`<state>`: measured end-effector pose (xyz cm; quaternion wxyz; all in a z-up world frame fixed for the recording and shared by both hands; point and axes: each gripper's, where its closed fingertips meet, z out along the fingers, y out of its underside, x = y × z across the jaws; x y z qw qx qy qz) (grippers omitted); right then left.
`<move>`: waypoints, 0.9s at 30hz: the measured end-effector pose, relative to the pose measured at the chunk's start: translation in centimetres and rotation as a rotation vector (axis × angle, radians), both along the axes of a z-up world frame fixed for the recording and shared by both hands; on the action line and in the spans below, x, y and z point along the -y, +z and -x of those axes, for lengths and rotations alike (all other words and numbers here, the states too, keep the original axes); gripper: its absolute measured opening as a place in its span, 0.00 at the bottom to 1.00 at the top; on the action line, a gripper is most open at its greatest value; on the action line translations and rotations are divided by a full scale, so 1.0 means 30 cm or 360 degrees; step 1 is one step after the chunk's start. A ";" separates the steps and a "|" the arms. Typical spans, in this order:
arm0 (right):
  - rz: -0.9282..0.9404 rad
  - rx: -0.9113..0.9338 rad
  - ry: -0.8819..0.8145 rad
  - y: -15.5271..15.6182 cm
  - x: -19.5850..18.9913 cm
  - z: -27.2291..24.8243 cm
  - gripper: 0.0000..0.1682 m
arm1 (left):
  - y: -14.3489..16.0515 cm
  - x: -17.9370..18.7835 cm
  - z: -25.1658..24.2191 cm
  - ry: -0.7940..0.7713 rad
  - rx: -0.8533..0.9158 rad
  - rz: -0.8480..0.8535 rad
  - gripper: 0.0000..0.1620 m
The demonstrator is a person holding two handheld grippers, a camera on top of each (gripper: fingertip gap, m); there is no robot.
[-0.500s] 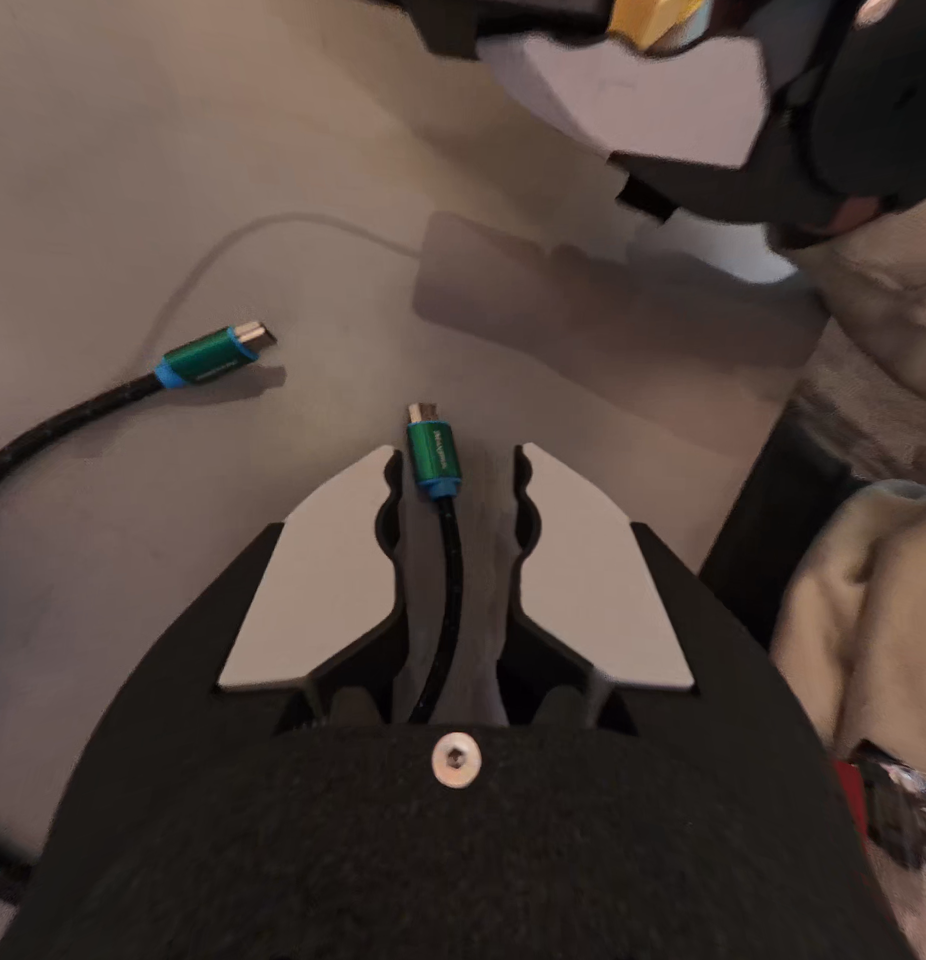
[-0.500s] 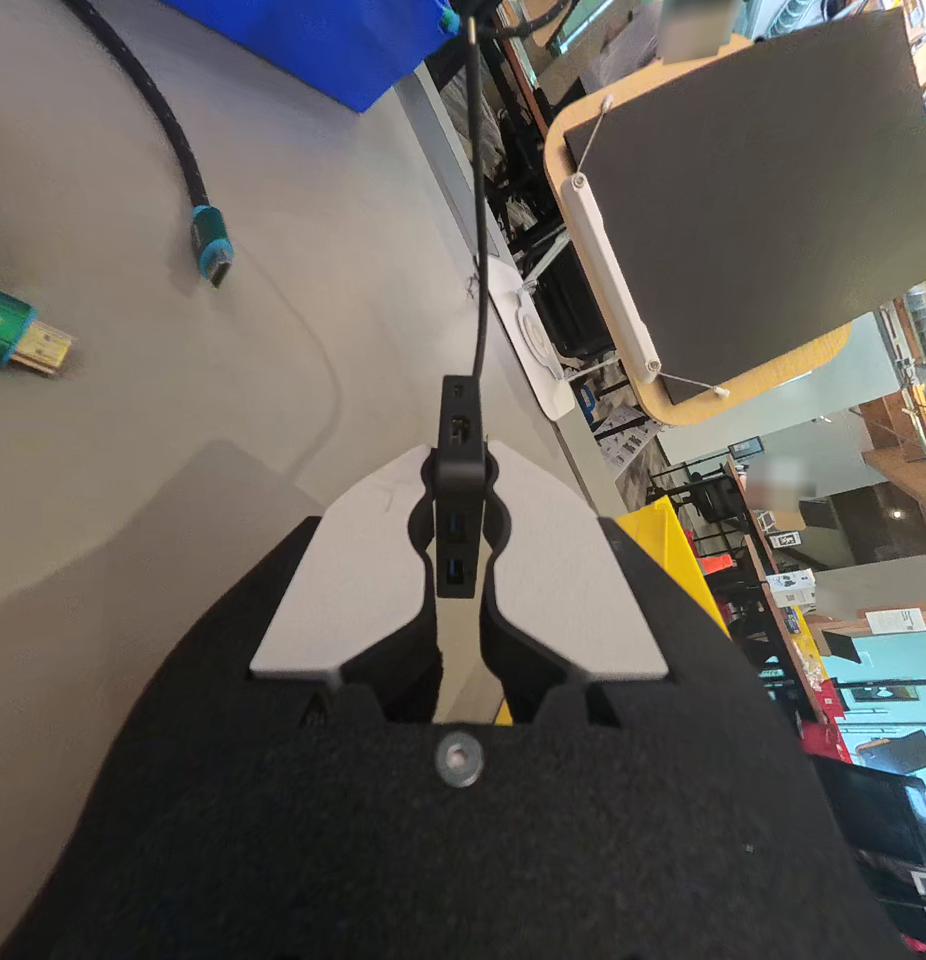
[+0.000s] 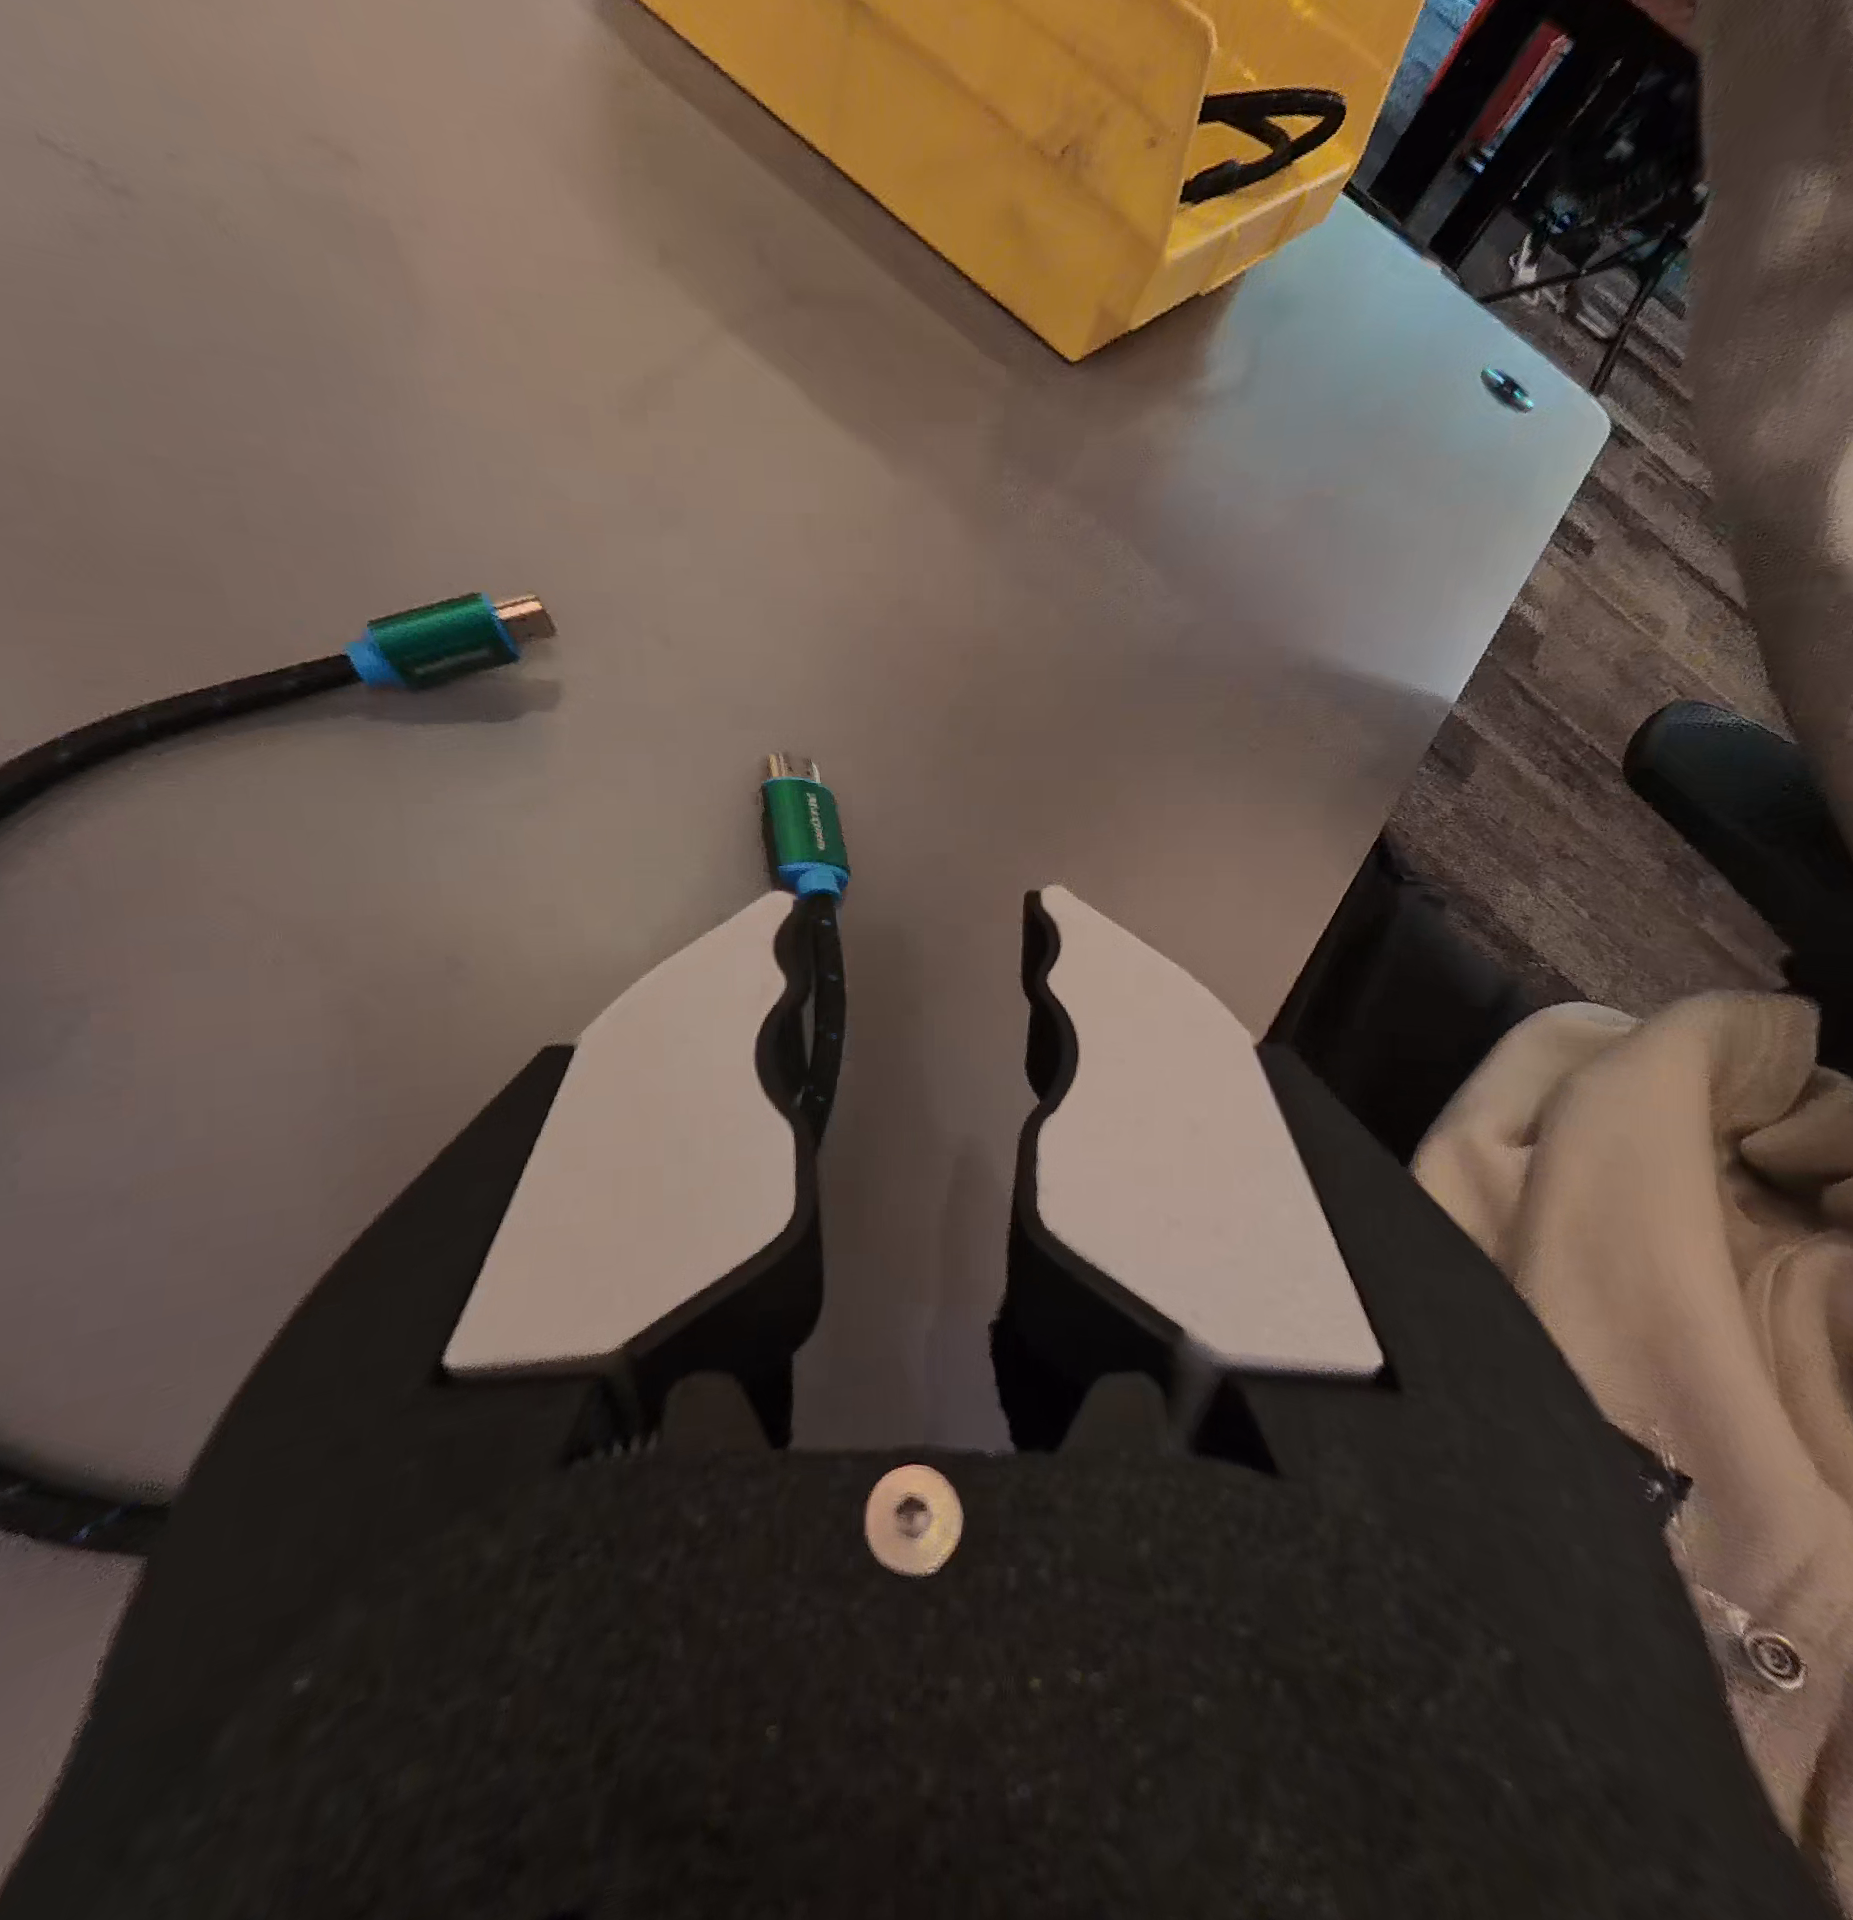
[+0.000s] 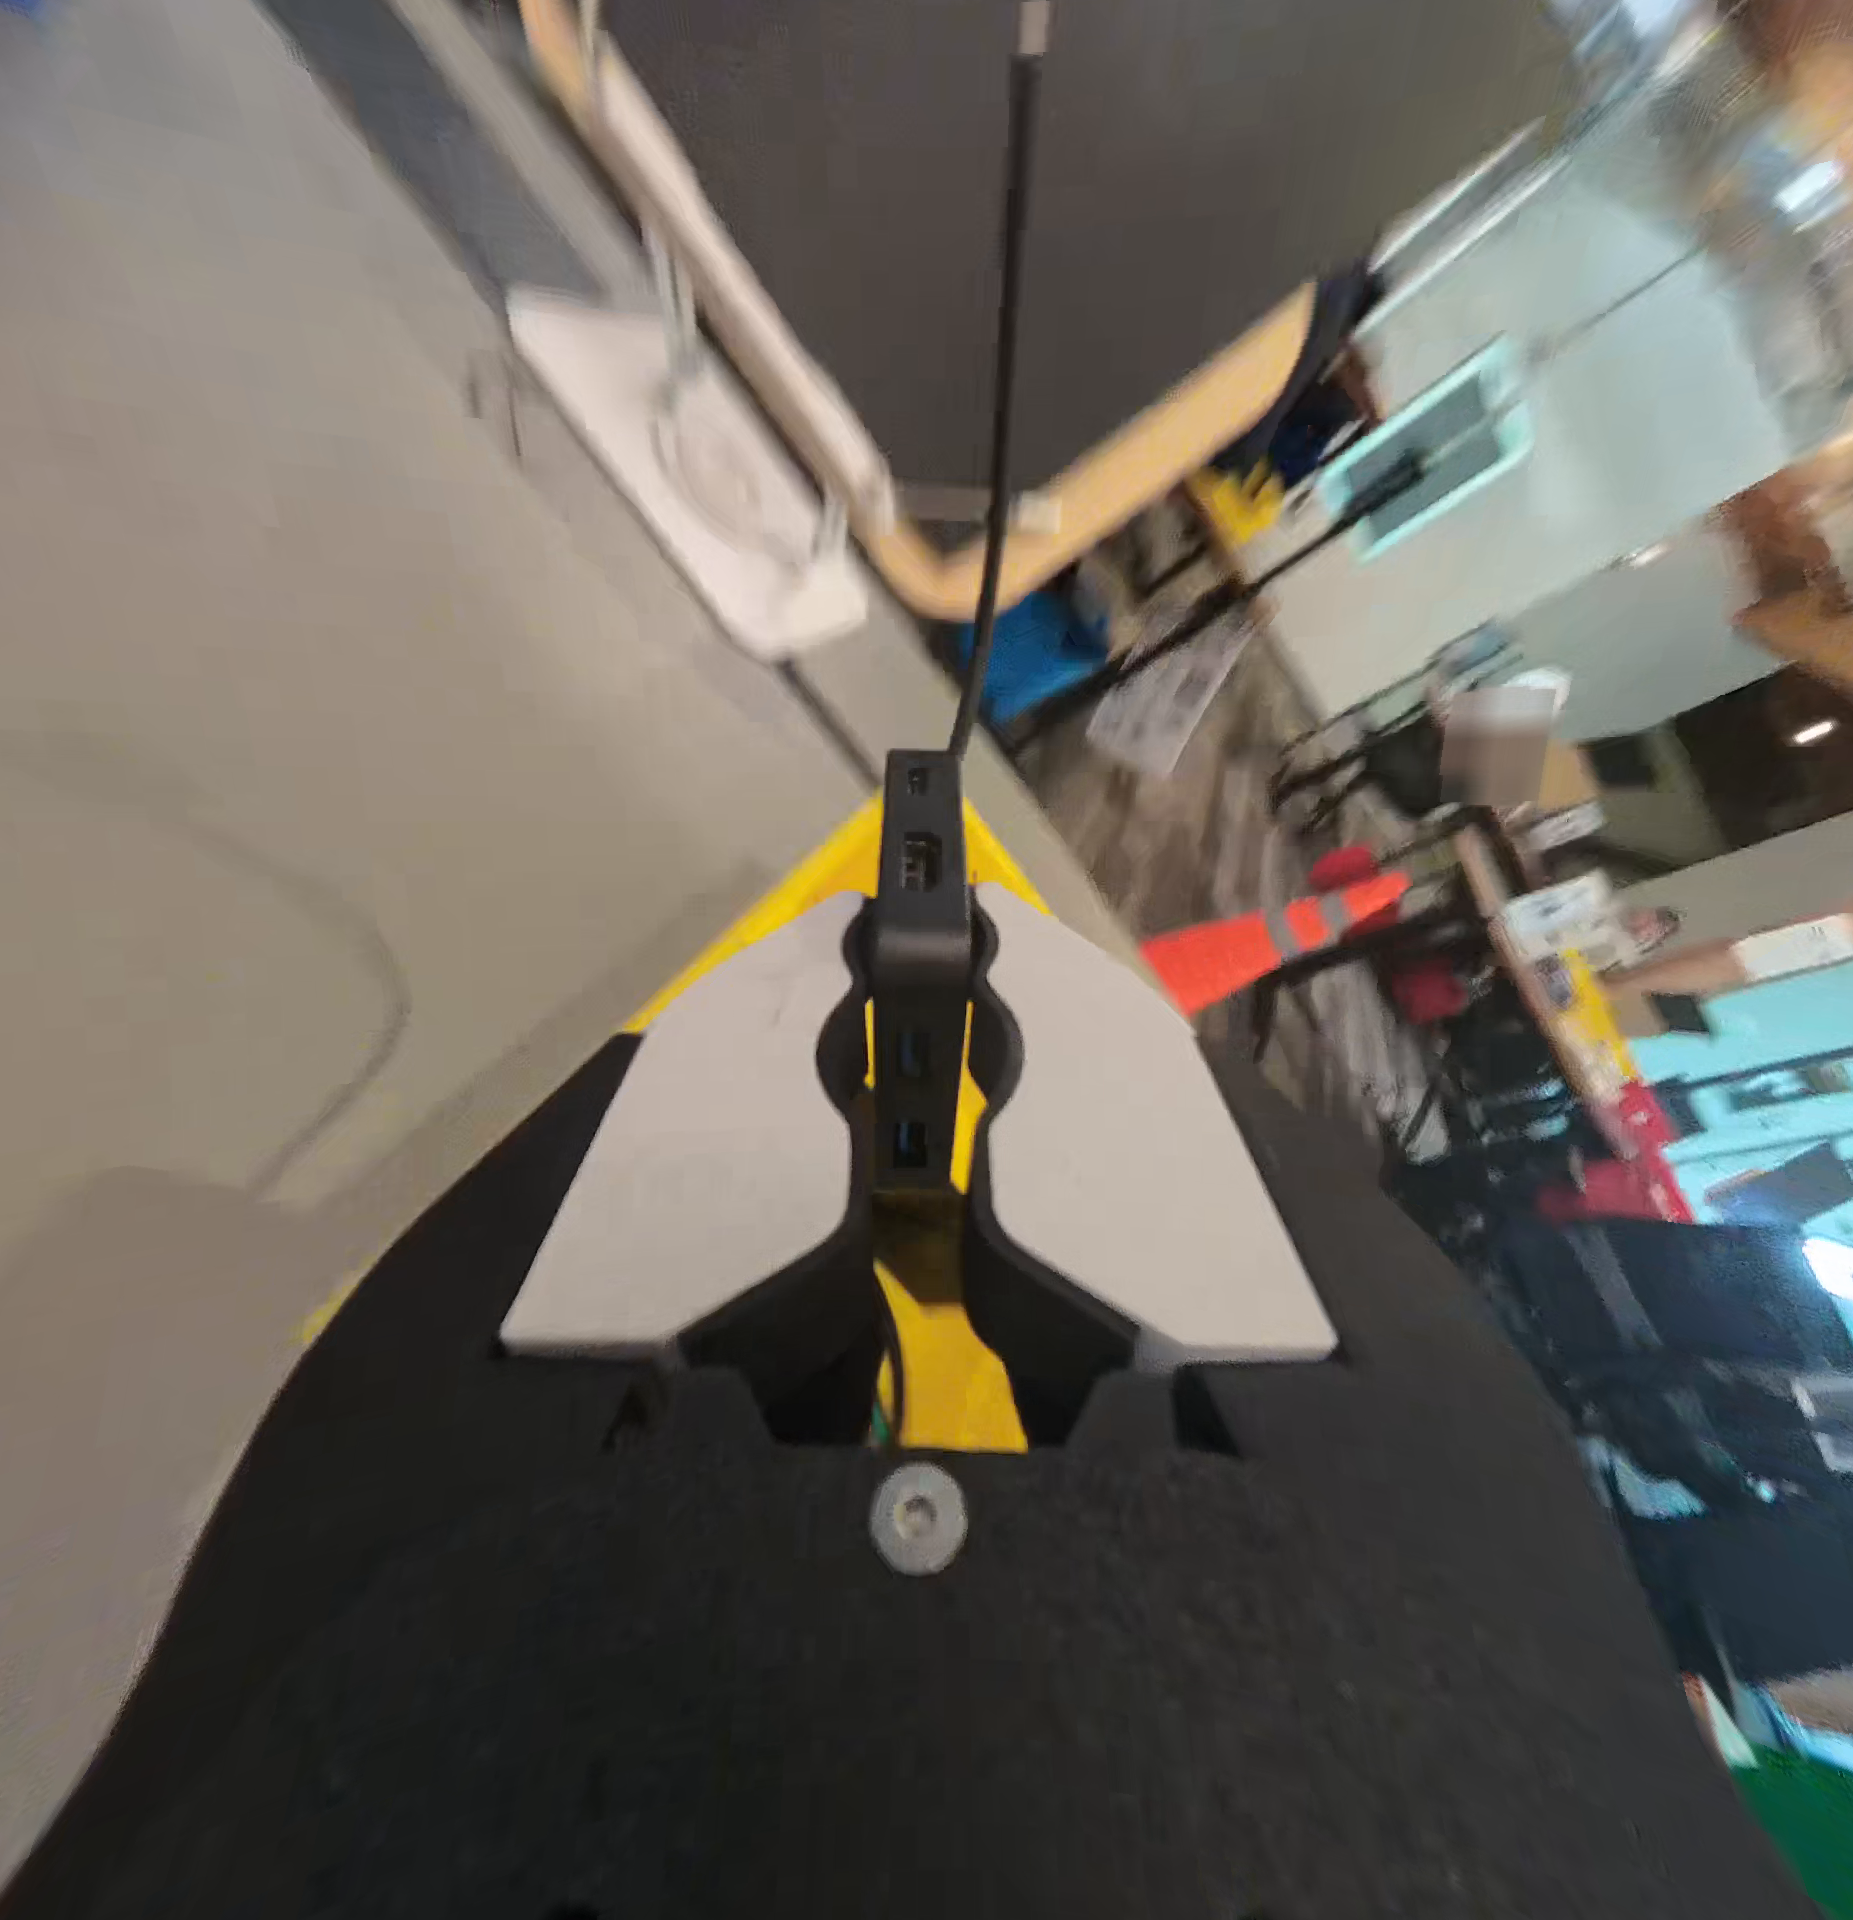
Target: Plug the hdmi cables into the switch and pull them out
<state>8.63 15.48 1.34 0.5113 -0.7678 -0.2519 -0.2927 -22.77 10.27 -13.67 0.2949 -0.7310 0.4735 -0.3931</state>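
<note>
Since the earlier frame our left gripper (image 3: 906, 920) had spread wider, the near plug (image 3: 803, 836) now by its left finger, at frame centre, long axis pointing ahead on the table (image 3: 278, 312). Our right gripper (image 4: 920, 920) pinched the switch (image 4: 920, 883), lifted, mid-frame. The left was nearer that plug.

Two HDMI plugs, the near plug (image 3: 803, 835) and the far plug (image 3: 446, 640), are being shown with green metallic shells, bright blue collars and black braided cables flecked with blue, against a plain grey-beige worktop (image 3: 278, 312). A bin (image 3: 1015, 135) is being seen in solid yellow beyond them. The switch (image 4: 920, 935) is being shown in matt black with blue-lined ports, between light grey fingers (image 4: 714, 1122) set in a black body.
</note>
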 end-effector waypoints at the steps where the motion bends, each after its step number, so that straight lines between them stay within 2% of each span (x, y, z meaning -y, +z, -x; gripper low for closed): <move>1: 0.0216 -0.0005 -0.0064 -0.044 -0.008 -0.103 0.09 | 0.004 -0.005 0.002 0.0007 0.0013 0.0008 0.23; 4: 0.0695 0.0047 -0.0252 -0.142 -0.013 -0.355 0.08 | 0.010 -0.008 0.004 0.0005 0.0055 0.0087 0.23; 8: 0.1167 0.0237 -0.0288 -0.251 -0.068 -0.516 0.08 | 0.015 -0.011 0.000 0.0002 0.0087 0.0141 0.22; 10: 0.1364 0.0286 -0.0281 -0.299 -0.111 -0.540 0.09 | 0.010 -0.013 0.000 0.0006 0.0071 0.0135 0.22; 12: 0.1556 0.0212 -0.0213 -0.364 -0.146 -0.517 0.08 | 0.010 -0.019 0.004 0.0021 0.0058 0.0108 0.22; 16: 0.1833 -0.0142 -0.0238 -0.513 -0.185 -0.483 0.09 | 0.008 -0.050 0.045 0.0129 0.0015 0.0008 0.24; 18: 0.1780 -0.0322 -0.0176 -0.538 -0.225 -0.444 0.13 | 0.000 -0.073 0.091 0.0204 -0.0032 -0.0075 0.27; 19: 0.1714 -0.0397 -0.0145 -0.532 -0.248 -0.430 0.18 | -0.006 -0.088 0.120 0.0244 -0.0066 -0.0119 0.28; 21: 0.1591 -0.0487 -0.0115 -0.502 -0.273 -0.411 0.21 | -0.011 -0.126 0.186 0.0339 -0.0136 -0.0217 0.30; 24: 0.1270 -0.0367 -0.0133 -0.396 -0.284 -0.409 0.22 | -0.013 -0.198 0.288 0.0509 -0.0209 -0.0286 0.30; 27: 0.0840 -0.0227 -0.0222 -0.241 -0.237 -0.346 0.23 | -0.054 -0.242 0.344 0.0611 -0.0228 -0.0108 0.30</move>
